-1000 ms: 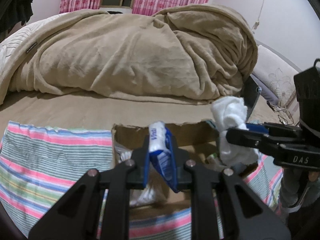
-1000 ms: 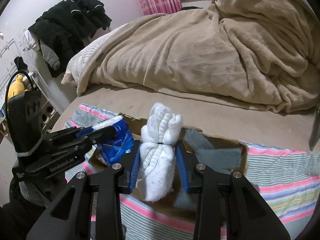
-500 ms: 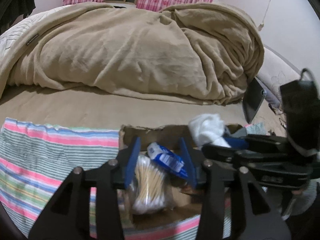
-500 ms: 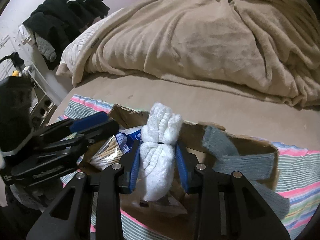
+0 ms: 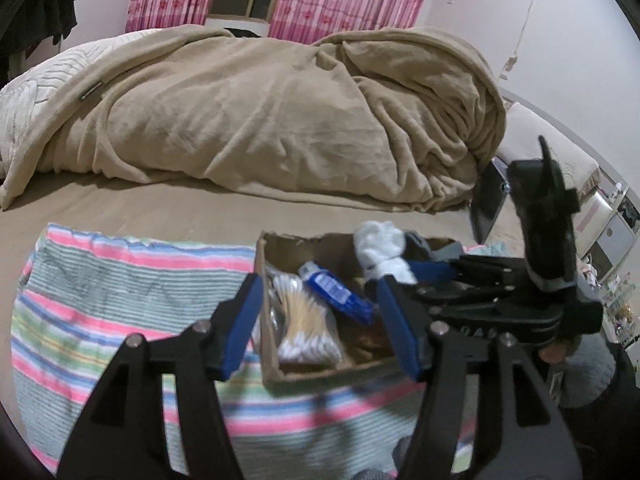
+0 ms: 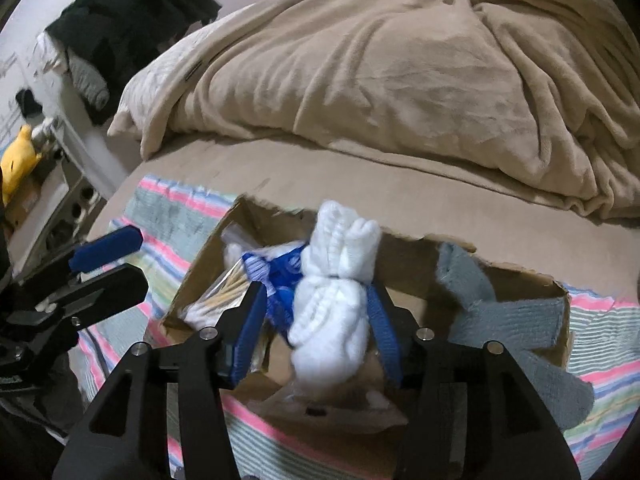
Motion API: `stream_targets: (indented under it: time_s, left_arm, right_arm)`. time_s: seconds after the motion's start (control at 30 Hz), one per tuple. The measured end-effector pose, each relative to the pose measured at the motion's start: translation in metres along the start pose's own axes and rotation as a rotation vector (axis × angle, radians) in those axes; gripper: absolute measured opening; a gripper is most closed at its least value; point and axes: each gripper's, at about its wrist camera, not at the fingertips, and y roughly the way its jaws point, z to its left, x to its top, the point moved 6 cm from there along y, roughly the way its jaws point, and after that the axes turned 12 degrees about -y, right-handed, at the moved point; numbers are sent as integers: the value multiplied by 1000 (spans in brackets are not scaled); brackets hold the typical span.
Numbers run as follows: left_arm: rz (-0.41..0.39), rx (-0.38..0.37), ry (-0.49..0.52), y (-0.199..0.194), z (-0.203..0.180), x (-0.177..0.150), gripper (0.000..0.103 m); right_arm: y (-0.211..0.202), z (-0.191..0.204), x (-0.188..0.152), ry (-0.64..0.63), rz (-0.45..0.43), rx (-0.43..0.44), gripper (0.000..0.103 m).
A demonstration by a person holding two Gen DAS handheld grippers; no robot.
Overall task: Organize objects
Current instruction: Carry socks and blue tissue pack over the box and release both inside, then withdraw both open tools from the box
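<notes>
A torn cardboard box sits on a striped cloth on the bed. Inside lie a blue packet and a bag of cotton swabs. My left gripper is open and empty, pulled back above the box's near side. My right gripper hangs over the box with its jaws spread; the white rolled socks still sit between the pads, and I cannot tell whether the pads still touch them. A grey sock drapes over the box's right rim.
The striped cloth covers the near part of the bed. A big beige blanket is heaped behind. A phone leans at the right. Dark clothes and a yellow toy are at the left.
My left gripper let go of the blue packet into the box, opened and drew back. My right gripper lowered the white socks over the box and its jaws widened.
</notes>
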Motion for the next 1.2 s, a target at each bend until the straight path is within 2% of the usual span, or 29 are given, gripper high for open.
stream_targets:
  time_s: [0.23,0.77,1.07,1.2]
  left_arm:
    - [-13,3,16,-23,-3,-7,62]
    - [8,-2,15,-57,-9,-41,64]
    - [31,24,-6,-69,-7,-71,68]
    - [32,45,-6,-74,-8,-85,76]
  right_arm:
    - [-4,13,-7,-12,15,-1,55]
    - [-73,13,-45,30,-39,-84,57]
    - [-96,29,-73,48,-58,-65,57]
    - [-94,37,-88,57,-51,-49,57]
